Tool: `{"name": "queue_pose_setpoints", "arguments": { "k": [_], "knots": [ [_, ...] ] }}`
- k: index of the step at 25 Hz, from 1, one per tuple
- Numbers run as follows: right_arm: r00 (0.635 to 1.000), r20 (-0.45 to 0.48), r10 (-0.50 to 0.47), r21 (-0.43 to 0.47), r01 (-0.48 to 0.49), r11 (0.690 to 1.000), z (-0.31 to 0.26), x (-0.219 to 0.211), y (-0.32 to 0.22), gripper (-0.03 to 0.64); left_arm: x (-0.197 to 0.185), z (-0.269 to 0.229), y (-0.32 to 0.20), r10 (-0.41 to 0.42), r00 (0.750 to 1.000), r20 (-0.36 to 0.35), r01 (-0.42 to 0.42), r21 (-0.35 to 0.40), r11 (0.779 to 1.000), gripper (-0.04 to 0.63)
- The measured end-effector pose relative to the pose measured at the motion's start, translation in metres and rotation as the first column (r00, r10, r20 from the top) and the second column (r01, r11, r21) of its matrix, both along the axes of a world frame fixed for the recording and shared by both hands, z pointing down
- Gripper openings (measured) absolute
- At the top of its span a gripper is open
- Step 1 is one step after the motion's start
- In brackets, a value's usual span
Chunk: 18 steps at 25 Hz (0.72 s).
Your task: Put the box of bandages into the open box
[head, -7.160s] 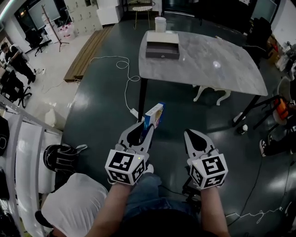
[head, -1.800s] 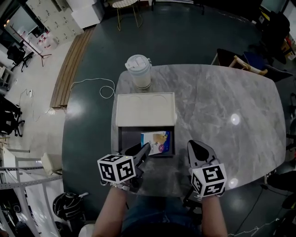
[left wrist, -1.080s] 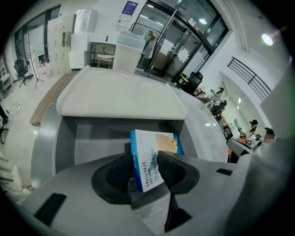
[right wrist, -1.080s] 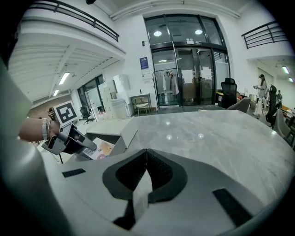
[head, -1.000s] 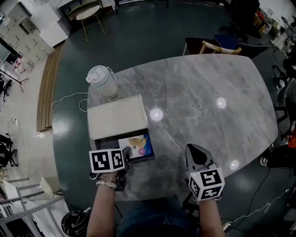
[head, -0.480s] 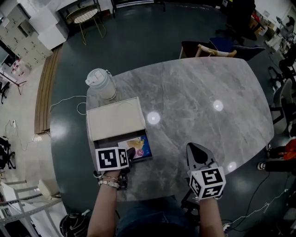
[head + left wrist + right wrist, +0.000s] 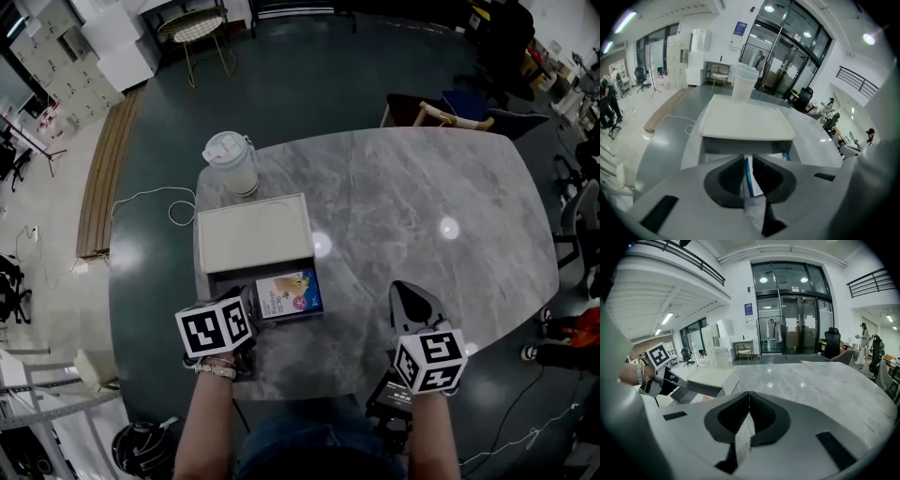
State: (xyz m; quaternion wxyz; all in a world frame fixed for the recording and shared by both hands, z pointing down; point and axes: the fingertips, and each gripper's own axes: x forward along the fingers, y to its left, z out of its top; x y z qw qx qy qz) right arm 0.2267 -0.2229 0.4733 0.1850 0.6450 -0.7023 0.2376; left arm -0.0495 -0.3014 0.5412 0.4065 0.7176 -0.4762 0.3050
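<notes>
The marble table (image 7: 422, 197) carries everything, and your landmark on it is the open box (image 7: 253, 234). Its pale lid is folded back away from you, so the dark tray on the near side is exposed for loading. Just beyond the open box, at the table's far-left edge, stands a lidded plastic cup (image 7: 232, 161). It is clear of your path and plays no part here.

Your left gripper (image 7: 244, 305) reaches into the near-left corner of the open box. Its jaws are closing, and the pads already sit against both faces of the box of bandages (image 7: 291, 293). You hold it by its thin near edge, probably to square it up or seat it rather than to lift it out. The box of bandages is already inside the tray, printed face up toward you, at the near-right part of the open box. I cannot tell whether it lies fully flat or leans on the tray wall.

Your right gripper (image 7: 408, 291) hovers well to the right of the open box, near the table's front edge. Its jaws are pressed together on nothing — parked, I judge, so it stays out of the left one's way.
</notes>
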Motion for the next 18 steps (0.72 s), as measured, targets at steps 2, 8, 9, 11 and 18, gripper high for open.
{"name": "queue_pose_setpoints", "arguments": {
  "k": [2,8,9,11,18],
  "knots": [
    [1.0,-0.002,-0.01,0.005,0.01,1.0,-0.001,-0.002,-0.003,0.025,-0.006,-0.005,0.001,-0.001,1.0,-0.009,0.001,0.03,1.0,0.012],
    [0.998,-0.002,-0.066,0.005,0.066,0.998,0.001,-0.016,-0.012,0.025,-0.019,-0.007,0.01,-0.052,0.994,-0.099,0.055,0.031,0.998,0.012],
    [0.997,-0.001,-0.079,0.003,0.079,0.997,0.002,-0.02,-0.013,0.025,-0.024,-0.007,0.012,-0.062,0.993,-0.097,0.065,0.033,0.997,0.012],
    [0.994,0.002,-0.107,-0.002,0.107,0.994,0.004,-0.032,-0.017,0.025,-0.038,-0.009,0.017,-0.091,0.991,-0.1,0.095,0.035,0.995,0.012],
    [0.974,0.019,-0.226,-0.005,0.226,0.974,0.009,-0.079,-0.032,0.025,-0.086,-0.014,0.03,-0.235,0.956,-0.177,0.248,0.055,0.967,0.012]
  ]
}}
